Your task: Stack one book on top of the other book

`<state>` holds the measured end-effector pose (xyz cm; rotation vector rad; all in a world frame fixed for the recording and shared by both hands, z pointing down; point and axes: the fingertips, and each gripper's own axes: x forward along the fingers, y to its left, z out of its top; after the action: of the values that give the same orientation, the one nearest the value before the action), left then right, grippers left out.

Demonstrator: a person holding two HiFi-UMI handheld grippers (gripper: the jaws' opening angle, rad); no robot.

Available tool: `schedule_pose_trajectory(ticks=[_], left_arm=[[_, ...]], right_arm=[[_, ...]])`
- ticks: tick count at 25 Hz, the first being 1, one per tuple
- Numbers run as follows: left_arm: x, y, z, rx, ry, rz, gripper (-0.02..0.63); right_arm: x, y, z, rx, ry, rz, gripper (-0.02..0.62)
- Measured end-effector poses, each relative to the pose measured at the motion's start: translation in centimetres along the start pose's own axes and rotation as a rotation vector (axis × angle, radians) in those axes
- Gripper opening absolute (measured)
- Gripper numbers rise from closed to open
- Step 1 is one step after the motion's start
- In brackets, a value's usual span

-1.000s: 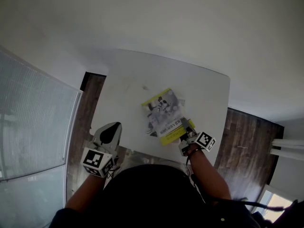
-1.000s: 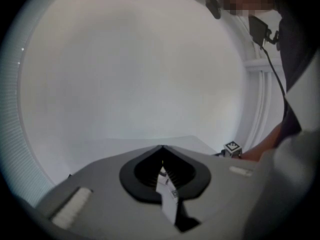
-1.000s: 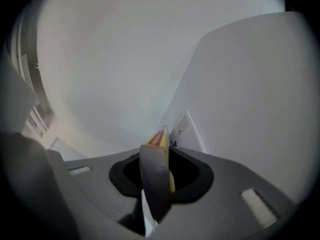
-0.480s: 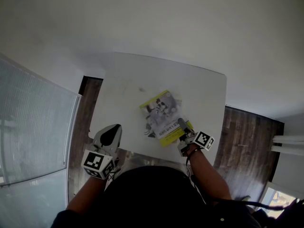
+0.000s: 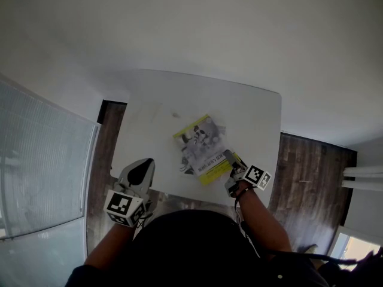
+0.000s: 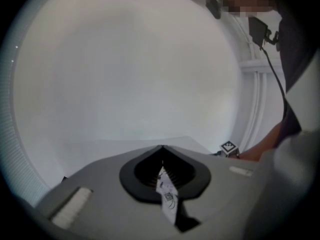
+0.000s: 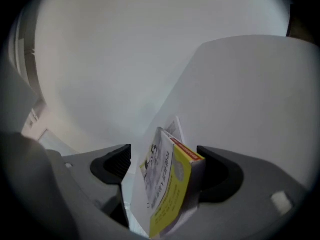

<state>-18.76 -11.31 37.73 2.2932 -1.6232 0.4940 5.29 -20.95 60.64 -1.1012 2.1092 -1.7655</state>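
nearest the person, the left gripper (image 6: 162,156) hangs idle at the near-left edge of the white round-cornered counter (image 5: 179,94), its jaws together on nothing but a small printed tag at their seam. the right gripper (image 7: 164,165) sits at the near-right edge. its jaws have just been opening and now stand wide apart, with the near corner of the yellow-banded grey-and-white paperback book (image 5: 202,147) between them. the left pad is clear of the cover, and the right pad is just beside the book's edge; contact cannot be ruled out. that book lies flat, slightly skewed, on a paler second book (image 7: 175,127) that shows only as slivers beneath it, so the stack looks made. beyond it the counter runs bare to its far edge, with dark wood-plank floor (image 5: 305,160) to either side.

the risk from here lies in the withdrawal. the open jaws bracket the corner, so a pull-back that drifts sideways or lifts could catch a pad on the upper book. that could drag it askew or slide it off the lower one toward the close near edge.
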Motion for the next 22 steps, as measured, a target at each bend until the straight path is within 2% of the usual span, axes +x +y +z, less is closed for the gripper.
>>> schedule_pose_trajectory(ticks=[5, 15, 22], left_arm=[[0.5, -0.1, -0.3, 0.011, -0.010, -0.031, 0.003], [1.0, -0.8, 0.1, 0.018, -0.007, -0.070, 0.003], [1.7, -1.1, 0.6, 0.055, -0.016, -0.112, 0.003]], right_arm=[[-1.4, -1.9, 1.5, -0.012, -0.078, -0.093, 0.410], [-3.9, -2.4, 3.0, -0.022, -0.178, -0.134, 0.410], [-6.5, -3.5, 4.0, -0.035, -0.268, -0.212, 0.408]])
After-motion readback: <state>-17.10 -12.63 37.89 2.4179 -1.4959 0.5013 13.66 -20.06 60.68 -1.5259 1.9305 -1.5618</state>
